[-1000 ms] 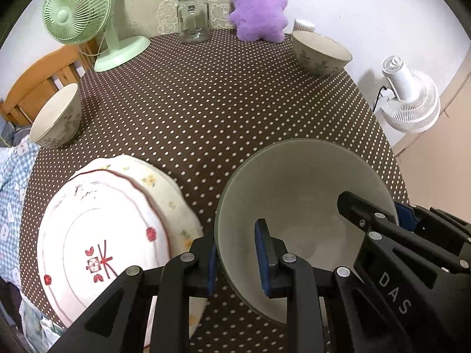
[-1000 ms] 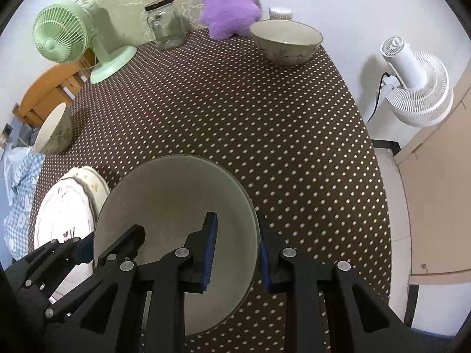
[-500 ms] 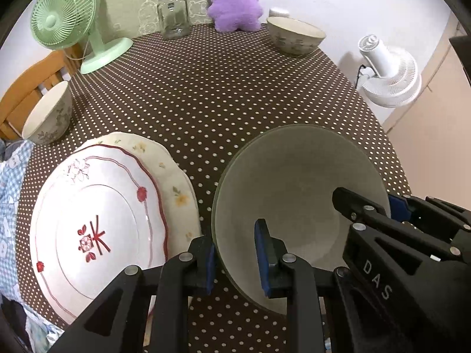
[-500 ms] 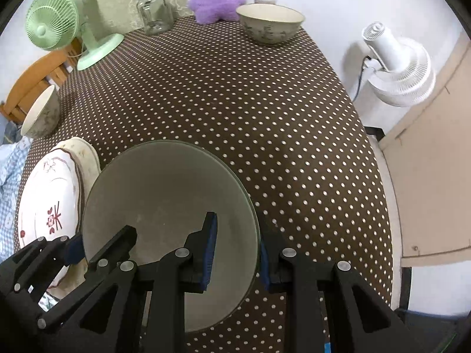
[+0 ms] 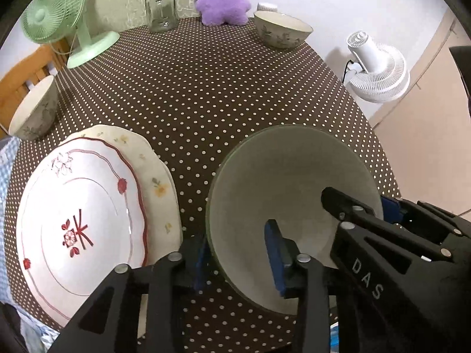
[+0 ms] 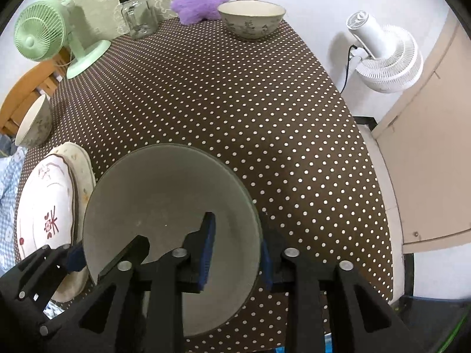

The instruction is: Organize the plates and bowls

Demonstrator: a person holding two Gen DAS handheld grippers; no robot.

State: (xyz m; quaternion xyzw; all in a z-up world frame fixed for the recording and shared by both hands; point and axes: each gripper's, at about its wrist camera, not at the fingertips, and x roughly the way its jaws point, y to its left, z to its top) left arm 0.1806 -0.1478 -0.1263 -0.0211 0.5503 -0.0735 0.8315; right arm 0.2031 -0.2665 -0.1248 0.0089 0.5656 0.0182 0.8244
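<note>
A: Grey-green glass bowl [image 5: 282, 182]: position against the fingers?

B: Its rim runs between both pairs. Left gripper [image 5: 238, 253] and right gripper [image 6: 235, 254] have just been opening; pads stand apart, clear of the rim. It sits on the table [image 5: 206, 88], just beside the stacked plates [image 5: 79, 214].

A: Obscured?

B: Bowl's near edge, behind the fingers.

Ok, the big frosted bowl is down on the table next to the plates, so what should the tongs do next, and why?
Probably lift both tongs straight up off the rim. The left tongs and right tongs have just been opening, and their pads now stand apart either side of the frosted bowl wall, which sits on the dotted tablecloth beside the stacked plates. Two patterned bowls remain.
</note>
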